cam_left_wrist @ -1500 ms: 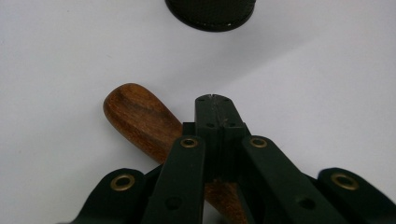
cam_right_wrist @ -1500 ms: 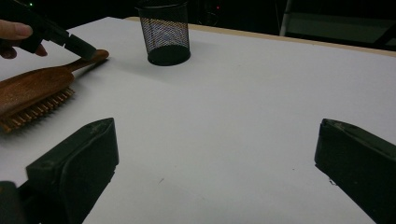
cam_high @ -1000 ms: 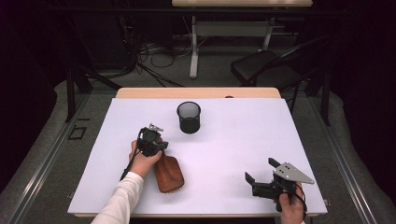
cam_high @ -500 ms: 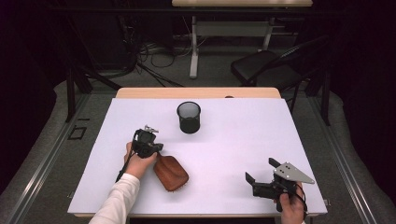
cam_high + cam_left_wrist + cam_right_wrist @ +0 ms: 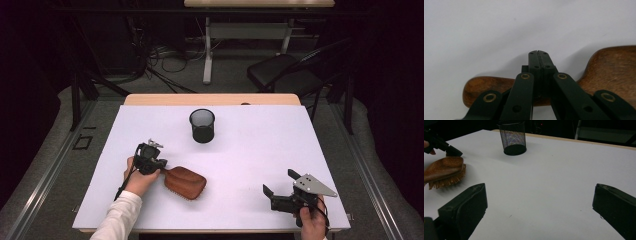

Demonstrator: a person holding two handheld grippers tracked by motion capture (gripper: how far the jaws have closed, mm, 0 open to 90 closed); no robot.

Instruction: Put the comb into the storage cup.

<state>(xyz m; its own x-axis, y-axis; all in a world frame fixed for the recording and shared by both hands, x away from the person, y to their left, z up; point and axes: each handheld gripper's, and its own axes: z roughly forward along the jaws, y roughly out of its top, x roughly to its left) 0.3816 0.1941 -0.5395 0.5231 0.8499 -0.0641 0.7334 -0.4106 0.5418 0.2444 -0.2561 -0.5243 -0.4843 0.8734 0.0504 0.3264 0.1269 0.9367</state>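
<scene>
Fingers of the left gripper (image 5: 159, 165) are clamped on the handle of the wooden brush (image 5: 186, 182), which lies on the table (image 5: 260, 150) near the mesh cup (image 5: 202, 125). Right gripper (image 5: 275, 192) fingers stand apart, idle. Judgement: grasp done, transfer to the cup remaining.

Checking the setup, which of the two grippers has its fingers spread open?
The right gripper, near the table's right corner; the left gripper is shut at the wooden brush.
</scene>
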